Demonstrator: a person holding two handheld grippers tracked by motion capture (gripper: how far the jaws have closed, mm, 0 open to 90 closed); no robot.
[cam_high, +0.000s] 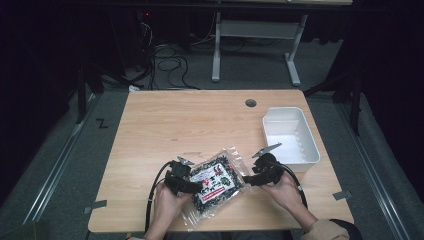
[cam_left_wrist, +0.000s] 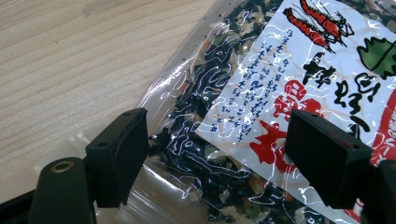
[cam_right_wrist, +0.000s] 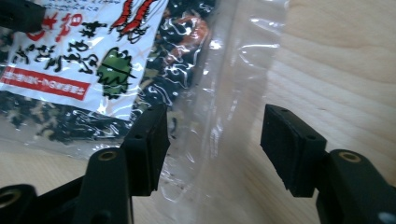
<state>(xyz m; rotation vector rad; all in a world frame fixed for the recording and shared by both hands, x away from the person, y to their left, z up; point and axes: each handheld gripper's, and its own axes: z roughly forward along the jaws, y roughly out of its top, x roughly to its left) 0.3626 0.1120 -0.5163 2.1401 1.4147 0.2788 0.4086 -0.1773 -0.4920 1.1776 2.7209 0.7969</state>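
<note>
Here we are at the near edge of the desk (cam_high: 150, 125), where a clear bag (cam_high: 216, 181) of dark dried greens with a white printed label lies flat, slanted between both hands. The left gripper (cam_high: 196, 187) sits over the bag's left part, its jaws spread wide with the filled plastic and label between them, the pads (cam_left_wrist: 122, 154) not pressing on anything. The right gripper (cam_high: 246, 179) comes at the bag's right edge, jaws likewise apart, straddling the empty, crinkled seal strip, nothing pinched yet. One gripper on each side looks like a set-up for a two-handed lift, or for pulling the bag open. To the far right a white tub (cam_high: 291, 136) stands empty, well apart from the bag, probably where it or its contents should go.
</note>
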